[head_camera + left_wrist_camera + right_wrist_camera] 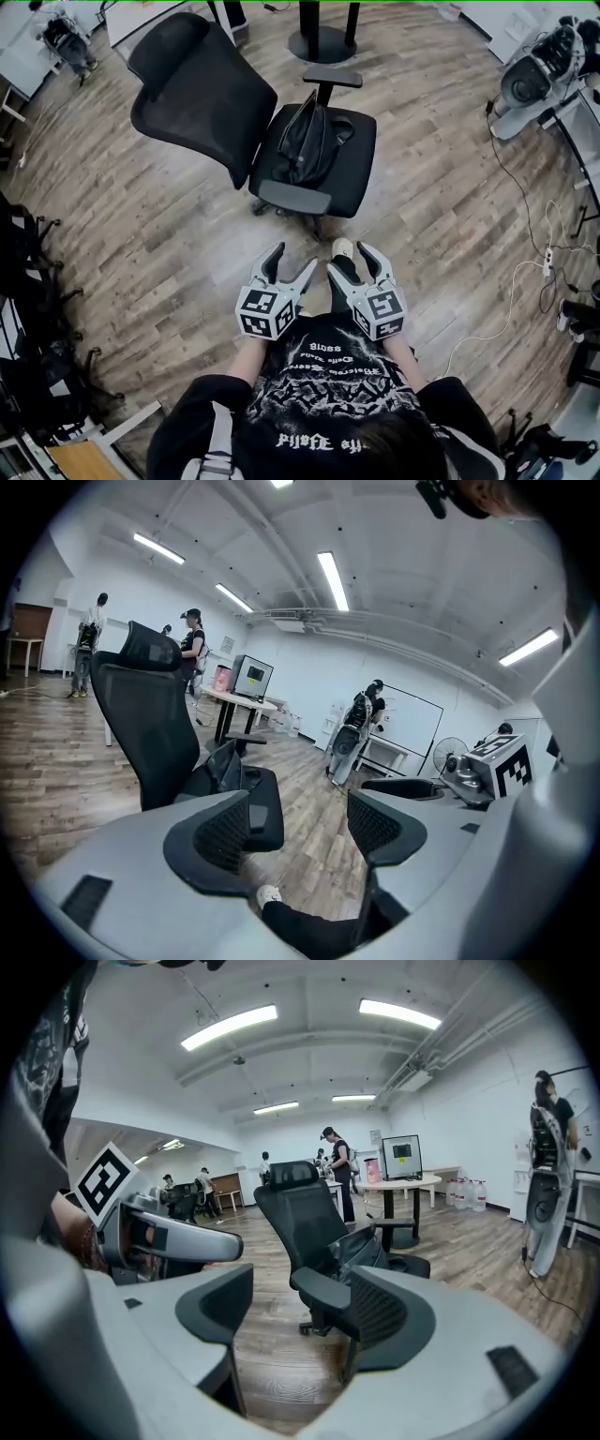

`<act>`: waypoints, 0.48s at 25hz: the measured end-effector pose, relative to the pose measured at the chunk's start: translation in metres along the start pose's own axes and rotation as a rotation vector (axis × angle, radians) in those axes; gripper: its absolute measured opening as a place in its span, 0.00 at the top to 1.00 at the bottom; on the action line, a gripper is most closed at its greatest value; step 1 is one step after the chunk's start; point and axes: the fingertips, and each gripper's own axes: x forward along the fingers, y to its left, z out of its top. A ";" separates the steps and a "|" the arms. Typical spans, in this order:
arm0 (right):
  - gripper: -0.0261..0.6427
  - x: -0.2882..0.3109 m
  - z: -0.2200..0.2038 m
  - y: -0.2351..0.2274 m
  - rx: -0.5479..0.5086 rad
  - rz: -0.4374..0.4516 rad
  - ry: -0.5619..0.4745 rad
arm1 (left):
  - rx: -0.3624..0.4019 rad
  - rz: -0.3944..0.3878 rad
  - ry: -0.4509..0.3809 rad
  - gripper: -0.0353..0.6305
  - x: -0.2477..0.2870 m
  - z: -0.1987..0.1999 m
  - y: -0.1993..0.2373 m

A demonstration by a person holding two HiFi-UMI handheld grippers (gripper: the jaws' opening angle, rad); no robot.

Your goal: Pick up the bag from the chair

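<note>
A black bag stands upright on the seat of a black mesh office chair. In the left gripper view the bag shows just past the chair back; in the right gripper view the bag sits beside an armrest. My left gripper and right gripper are held side by side close to my body, well short of the chair. Both stand open with nothing between the jaws. The left gripper and the right gripper both face the chair.
Wood floor surrounds the chair. A round-based table stands behind it. White cables trail on the floor at right, near equipment. Dark gear lines the left edge. People stand in the room's background.
</note>
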 end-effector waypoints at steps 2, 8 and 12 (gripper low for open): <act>0.46 0.023 0.008 -0.022 -0.023 0.015 0.015 | -0.019 0.032 0.005 0.45 0.022 0.010 0.012; 0.46 0.092 0.043 -0.085 -0.028 0.117 0.059 | -0.132 0.130 0.016 0.45 0.092 0.044 0.050; 0.46 0.127 0.070 -0.131 -0.047 0.168 0.068 | -0.167 0.177 0.019 0.45 0.135 0.067 0.063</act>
